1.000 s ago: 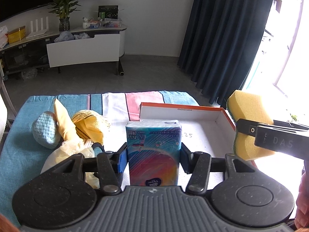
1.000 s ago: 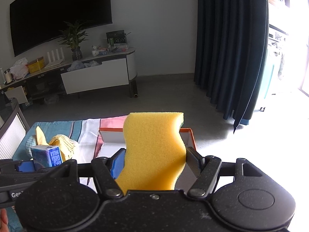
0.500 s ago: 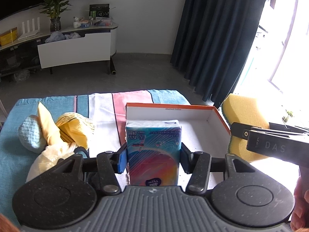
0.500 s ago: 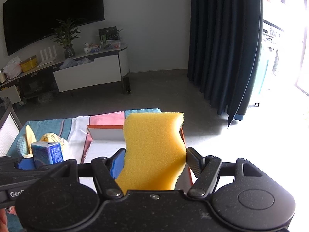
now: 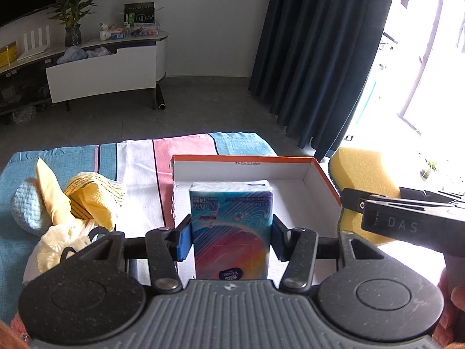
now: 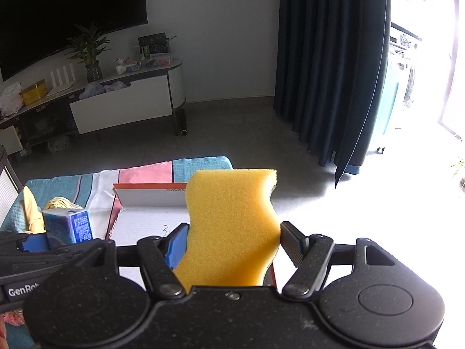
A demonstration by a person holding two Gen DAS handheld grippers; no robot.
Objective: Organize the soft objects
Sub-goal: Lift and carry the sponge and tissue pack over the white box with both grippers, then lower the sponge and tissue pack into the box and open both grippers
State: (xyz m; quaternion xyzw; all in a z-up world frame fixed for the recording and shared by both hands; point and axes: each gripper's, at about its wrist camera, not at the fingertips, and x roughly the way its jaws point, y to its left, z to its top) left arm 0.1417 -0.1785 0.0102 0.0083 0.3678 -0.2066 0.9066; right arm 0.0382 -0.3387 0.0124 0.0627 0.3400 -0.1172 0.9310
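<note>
Your left hand-held gripper is clamped on the upright, rainbow-printed soft pack of tissues, blue pads pressed flat on its two sides, and the pack hangs over the near part of the open white cardboard box with the orange rim. Your right hand-held gripper is clenched on the wavy yellow foam sponge, which stands up out of the jaws above the box's right edge, with a thin green scouring layer showing at its upper corner. The box sits on the striped blue, white and pink cloth that covers the counter, and nothing else appears to lie in it. The step in hand looks like setting both items down inside, so lower each until its base meets the box floor before you let go; dropped from height, the tall pack would likely topple. Bring the sponge further inward first, since it rides close to the right wall and could catch on the rim. Keep the two grippers apart as they descend, tissues to the left half, sponge to the right. The remaining soft things, a pale blue knitted piece and crumpled yellow cloths, wait on the cloth to the left of the box.
</note>
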